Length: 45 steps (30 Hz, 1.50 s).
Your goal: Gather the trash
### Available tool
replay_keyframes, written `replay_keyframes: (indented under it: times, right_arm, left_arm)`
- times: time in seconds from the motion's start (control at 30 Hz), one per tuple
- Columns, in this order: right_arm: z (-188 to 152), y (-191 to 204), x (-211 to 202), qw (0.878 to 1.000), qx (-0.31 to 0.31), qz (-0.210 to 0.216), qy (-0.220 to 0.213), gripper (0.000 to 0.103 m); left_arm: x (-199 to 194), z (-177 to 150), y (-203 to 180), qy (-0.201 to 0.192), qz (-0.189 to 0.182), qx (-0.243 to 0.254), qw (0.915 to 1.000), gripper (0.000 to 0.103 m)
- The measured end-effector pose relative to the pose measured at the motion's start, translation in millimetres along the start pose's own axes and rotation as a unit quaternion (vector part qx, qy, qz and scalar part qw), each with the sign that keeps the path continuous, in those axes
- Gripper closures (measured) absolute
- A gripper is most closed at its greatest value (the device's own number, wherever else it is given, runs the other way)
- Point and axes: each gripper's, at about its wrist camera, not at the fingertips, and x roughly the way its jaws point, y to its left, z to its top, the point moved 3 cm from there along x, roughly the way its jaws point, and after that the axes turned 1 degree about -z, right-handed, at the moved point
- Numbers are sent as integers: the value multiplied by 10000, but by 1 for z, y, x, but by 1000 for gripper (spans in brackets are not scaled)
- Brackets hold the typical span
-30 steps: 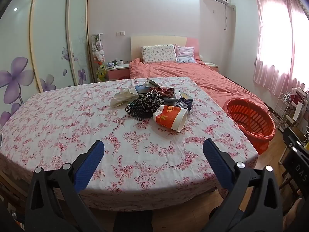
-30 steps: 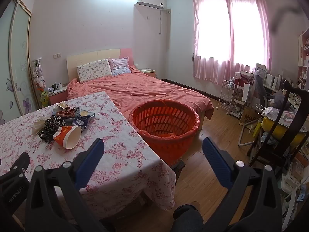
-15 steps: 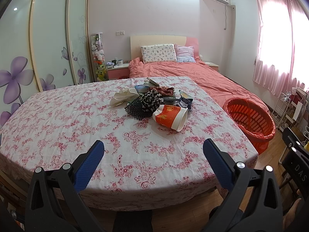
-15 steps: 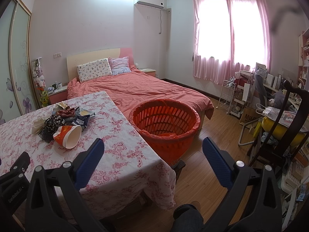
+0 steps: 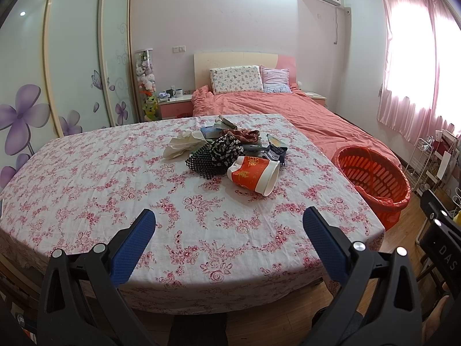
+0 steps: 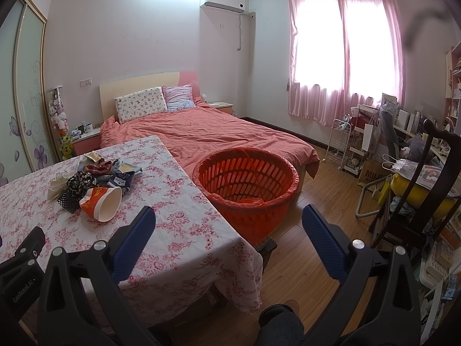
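Both tongs are spread wide and hold nothing: the left tongs [image 5: 229, 225] hang over the near edge of the desk [image 5: 95, 178], facing the trash, while the right tongs [image 6: 229, 222] point past the desk's right edge toward the orange basket [image 6: 245, 184], probably so each has its own job. The trash pile [image 5: 219, 147] sits toward the far edge, right of centre: a crumpled tissue [image 5: 180, 145], black netting [image 5: 204, 160], wrappers, and a tipped paper cup [image 5: 253, 174] nearest the tongs, its mouth toward the basket. The basket, lined with a bag, stands just off the right edge. A floral cloth covers the desk; behind lies a pink bed [image 5: 273, 109].
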Motion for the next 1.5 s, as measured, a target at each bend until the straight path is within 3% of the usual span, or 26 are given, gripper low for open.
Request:
replay_keyframes:
  times: [1.5]
  right_arm:
    - [1,2,4,10000,5,4,21,4]
  left_arm:
    - [0,0,0,20,-6,-5,10000,2]
